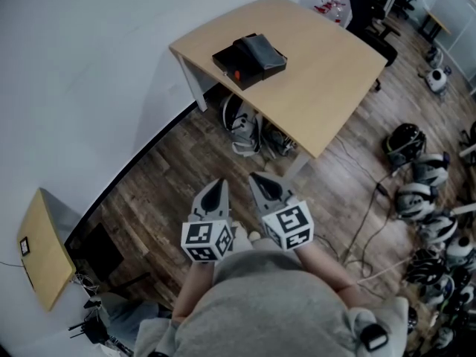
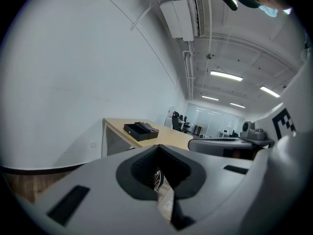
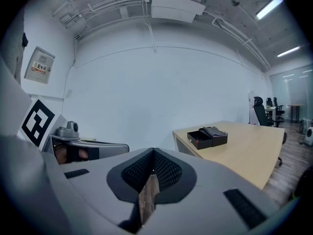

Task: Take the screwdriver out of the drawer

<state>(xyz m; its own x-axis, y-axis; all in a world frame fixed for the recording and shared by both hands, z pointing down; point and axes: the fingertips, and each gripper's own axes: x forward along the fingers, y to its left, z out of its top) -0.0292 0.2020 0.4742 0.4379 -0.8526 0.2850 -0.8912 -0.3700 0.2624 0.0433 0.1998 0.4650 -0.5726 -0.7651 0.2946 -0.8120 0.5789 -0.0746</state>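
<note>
A black box with an open drawer (image 1: 249, 58) stands on the pale wooden table (image 1: 327, 88), near the wall side. A small orange-red spot (image 1: 236, 74) shows at the drawer's open end; it is too small to tell what it is. Both grippers are held close to the person's body, over the wooden floor and well short of the table. My left gripper (image 1: 219, 185) has its jaws together with nothing in them. My right gripper (image 1: 261, 179) is likewise shut and empty. The box (image 2: 141, 130) appears far ahead in the left gripper view, and the box (image 3: 208, 136) likewise in the right gripper view.
Bags (image 1: 244, 125) lie under the table. Several helmets (image 1: 416, 192) and cables (image 1: 364, 229) cover the floor at the right. A small wooden table (image 1: 41, 251) stands at the left against the white wall. Office chairs (image 1: 368, 6) stand beyond the table.
</note>
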